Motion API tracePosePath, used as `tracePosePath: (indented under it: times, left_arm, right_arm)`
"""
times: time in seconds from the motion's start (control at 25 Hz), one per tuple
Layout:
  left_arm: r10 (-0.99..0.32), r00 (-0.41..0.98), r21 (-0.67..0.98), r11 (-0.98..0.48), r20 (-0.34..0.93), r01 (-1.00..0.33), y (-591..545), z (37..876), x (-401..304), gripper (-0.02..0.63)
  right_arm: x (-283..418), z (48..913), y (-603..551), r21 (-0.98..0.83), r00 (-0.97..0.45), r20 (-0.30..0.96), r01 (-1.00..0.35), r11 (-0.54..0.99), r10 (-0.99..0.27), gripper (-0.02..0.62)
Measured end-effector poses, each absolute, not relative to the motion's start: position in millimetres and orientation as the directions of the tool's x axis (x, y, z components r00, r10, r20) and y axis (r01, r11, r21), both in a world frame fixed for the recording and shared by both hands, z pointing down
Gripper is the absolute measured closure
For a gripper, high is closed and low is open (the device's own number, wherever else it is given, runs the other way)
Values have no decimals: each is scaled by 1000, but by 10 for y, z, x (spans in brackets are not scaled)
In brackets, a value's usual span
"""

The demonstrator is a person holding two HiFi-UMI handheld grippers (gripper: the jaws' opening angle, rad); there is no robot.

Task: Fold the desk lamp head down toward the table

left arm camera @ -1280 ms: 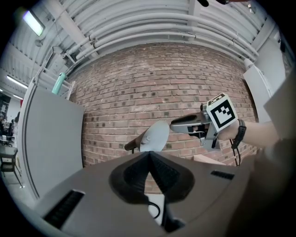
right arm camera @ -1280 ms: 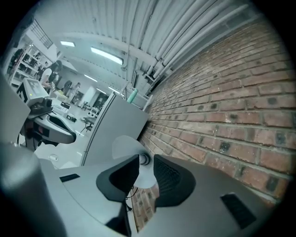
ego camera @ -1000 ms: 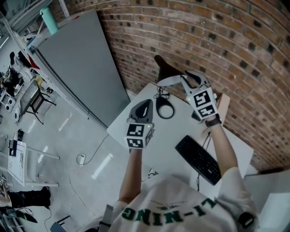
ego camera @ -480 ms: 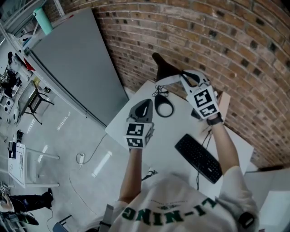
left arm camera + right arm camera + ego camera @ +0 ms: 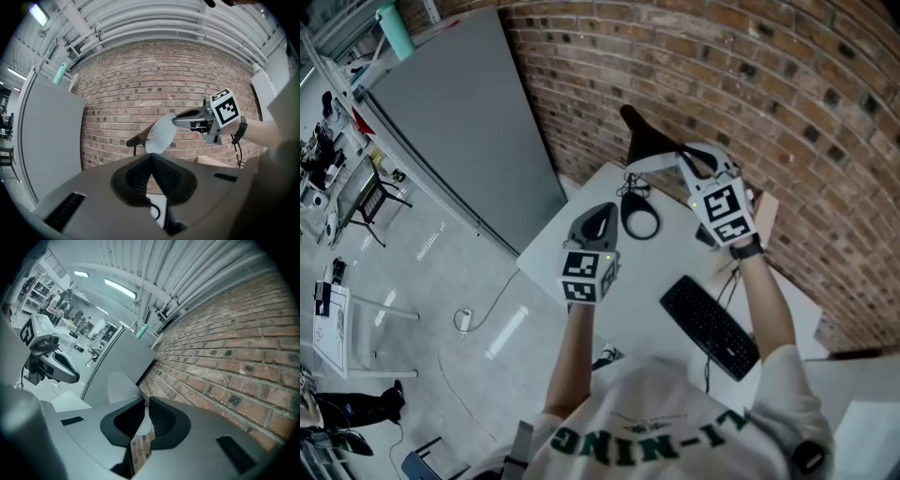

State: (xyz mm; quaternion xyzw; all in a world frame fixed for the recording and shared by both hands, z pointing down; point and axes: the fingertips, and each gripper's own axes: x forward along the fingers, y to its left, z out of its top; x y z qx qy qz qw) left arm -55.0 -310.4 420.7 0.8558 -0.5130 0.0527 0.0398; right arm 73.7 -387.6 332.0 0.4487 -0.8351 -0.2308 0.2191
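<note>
Right claw (image 5: 682, 161) is on the lamp head (image 5: 649, 166). The jaws are narrow and closing, with the head's thin white edge between the pads (image 5: 161, 420).

The head sits up off the table (image 5: 666, 267), close to the brick wall (image 5: 769, 84) and roughly level. In the head view its long axis runs left from my right claw toward a dark piece (image 5: 642, 141) at the far end. I can't tell whether that piece is the lamp's neck or something behind it.

What matters for the next move is that the table is straight below the head and my grip is at the free end. My read is a downward swing about the far end, not a push or pull.

Under the head is a black ring (image 5: 640, 223) with a cable, probably the base. The head should land on it or just beside it. The keyboard (image 5: 710, 326) is well apart on the near right, out of the path. Nothing else stands between head and table.

Left claw (image 5: 600, 214) has its jaws together with nothing in them. It hovers over the near-left part of the table, aimed at the head but well apart from it. The right hand is far nearer, so this is its job. The left could pin the ring if it slides.

The risk is the thin edge slipping in the pads as the angle changes.
</note>
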Motion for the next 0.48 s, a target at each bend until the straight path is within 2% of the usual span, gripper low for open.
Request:
tracePosePath:
  times: [0.48]
  left_arm:
    - [-861, 491, 25, -492, 129, -870, -3071, 4209, -476, 612]
  right_arm:
    - [741, 3397, -3809, 595, -498, 177, -633, 495, -849, 563]
